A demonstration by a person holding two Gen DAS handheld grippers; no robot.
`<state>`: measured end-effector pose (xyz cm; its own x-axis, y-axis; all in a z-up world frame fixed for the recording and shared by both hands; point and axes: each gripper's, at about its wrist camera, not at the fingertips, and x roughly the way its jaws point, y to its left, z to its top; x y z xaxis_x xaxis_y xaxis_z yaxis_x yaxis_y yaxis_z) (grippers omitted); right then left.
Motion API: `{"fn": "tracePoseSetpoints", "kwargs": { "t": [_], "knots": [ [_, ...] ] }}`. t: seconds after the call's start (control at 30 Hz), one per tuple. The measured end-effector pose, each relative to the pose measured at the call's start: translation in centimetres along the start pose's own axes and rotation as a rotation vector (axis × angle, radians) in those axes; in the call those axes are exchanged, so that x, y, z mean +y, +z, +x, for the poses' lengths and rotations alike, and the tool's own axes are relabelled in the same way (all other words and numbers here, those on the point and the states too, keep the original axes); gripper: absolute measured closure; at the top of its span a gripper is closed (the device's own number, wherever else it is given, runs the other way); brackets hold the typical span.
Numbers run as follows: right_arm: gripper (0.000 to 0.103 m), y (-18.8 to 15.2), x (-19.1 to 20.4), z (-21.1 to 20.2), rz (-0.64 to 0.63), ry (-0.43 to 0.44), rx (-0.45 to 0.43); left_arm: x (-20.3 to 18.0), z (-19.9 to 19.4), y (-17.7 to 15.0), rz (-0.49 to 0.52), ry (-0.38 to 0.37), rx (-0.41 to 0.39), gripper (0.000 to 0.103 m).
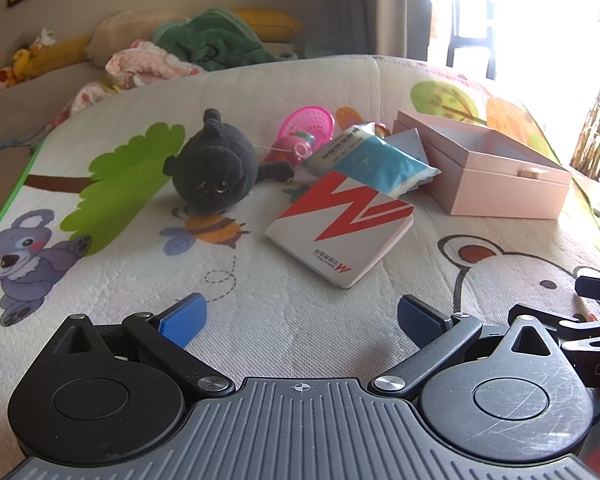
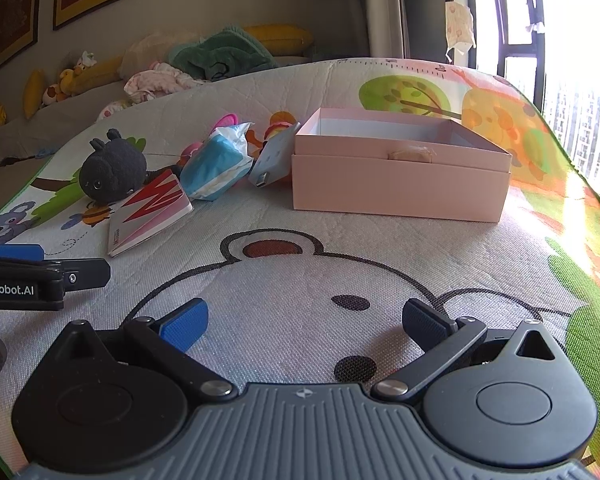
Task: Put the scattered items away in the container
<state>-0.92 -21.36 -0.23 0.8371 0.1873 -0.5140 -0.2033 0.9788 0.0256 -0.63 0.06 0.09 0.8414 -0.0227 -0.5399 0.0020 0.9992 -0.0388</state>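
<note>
An open pink box (image 1: 496, 178) (image 2: 400, 184) stands on the play mat. To its left lie a black plush cat (image 1: 214, 170) (image 2: 112, 174), a white-and-red booklet (image 1: 340, 226) (image 2: 150, 210), a blue-and-white tissue pack (image 1: 374, 160) (image 2: 216, 168), a pale blue card (image 2: 274, 156) and a pink toy basket (image 1: 308, 124). My left gripper (image 1: 302, 320) is open and empty, just short of the booklet. My right gripper (image 2: 304, 322) is open and empty, low over the mat in front of the box.
The cartoon play mat (image 2: 300, 280) covers the surface. Behind it a sofa holds a green blanket (image 1: 216, 42), cushions and plush toys. A bright window is at the right. The left gripper's side shows at the right wrist view's left edge (image 2: 40, 276).
</note>
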Motion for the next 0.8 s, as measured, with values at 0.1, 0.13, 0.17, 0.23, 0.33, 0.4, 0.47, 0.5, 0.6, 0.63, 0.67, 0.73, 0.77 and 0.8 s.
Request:
{"fn": "tracePoseSetpoints", "kwargs": {
  "t": [0.1,0.13,0.17,0.23,0.33,0.4,0.47,0.5,0.6,0.63,0.67,0.73,0.77,0.8],
  "knots": [
    [0.000,-0.11,-0.01,0.01,0.000,0.000,-0.004,0.05,0.03,0.01,0.000,0.000,-0.001,0.000],
    [0.000,-0.16,0.01,0.03,-0.001,0.000,-0.006,0.05,0.02,0.01,0.000,0.000,-0.001,0.000],
    [0.000,-0.16,0.01,0.03,-0.001,0.000,-0.007,0.05,0.02,0.01,0.000,-0.001,-0.001,0.000],
    [0.000,-0.18,0.02,0.04,-0.001,0.000,-0.009,0.05,0.01,0.00,0.000,-0.001,-0.001,0.000],
    [0.000,-0.20,0.04,0.06,-0.002,0.001,-0.012,0.05,0.00,0.00,0.000,-0.001,-0.002,0.000],
    [0.000,-0.23,0.08,0.09,-0.003,0.000,-0.015,0.05,0.00,-0.01,0.000,-0.001,-0.002,0.000],
    [0.000,-0.25,0.07,0.12,-0.003,0.000,-0.017,0.06,0.00,0.00,0.000,-0.001,-0.002,0.000],
    [0.000,-0.25,0.08,0.13,-0.003,0.000,-0.016,0.07,0.00,-0.01,0.000,-0.001,-0.001,0.000],
    [0.000,-0.18,0.17,0.22,-0.005,-0.005,-0.005,0.43,0.10,0.57,-0.006,0.002,0.007,0.000],
    [0.000,-0.18,0.19,0.21,-0.004,-0.006,0.000,0.45,0.11,0.65,-0.009,0.002,0.010,0.000],
    [0.000,-0.12,0.19,0.26,-0.003,-0.008,0.006,0.47,0.12,0.71,-0.011,0.003,0.012,0.000],
    [0.000,-0.07,0.31,0.28,-0.009,-0.017,0.017,0.46,0.14,0.80,-0.013,0.006,0.016,0.000],
    [0.000,-0.06,0.44,0.27,-0.017,-0.023,0.018,0.40,0.18,0.80,-0.010,0.009,0.018,0.000],
    [0.000,-0.05,0.54,0.25,-0.023,-0.028,0.019,0.27,0.22,0.89,-0.005,0.014,0.020,0.000]
  ]
}}
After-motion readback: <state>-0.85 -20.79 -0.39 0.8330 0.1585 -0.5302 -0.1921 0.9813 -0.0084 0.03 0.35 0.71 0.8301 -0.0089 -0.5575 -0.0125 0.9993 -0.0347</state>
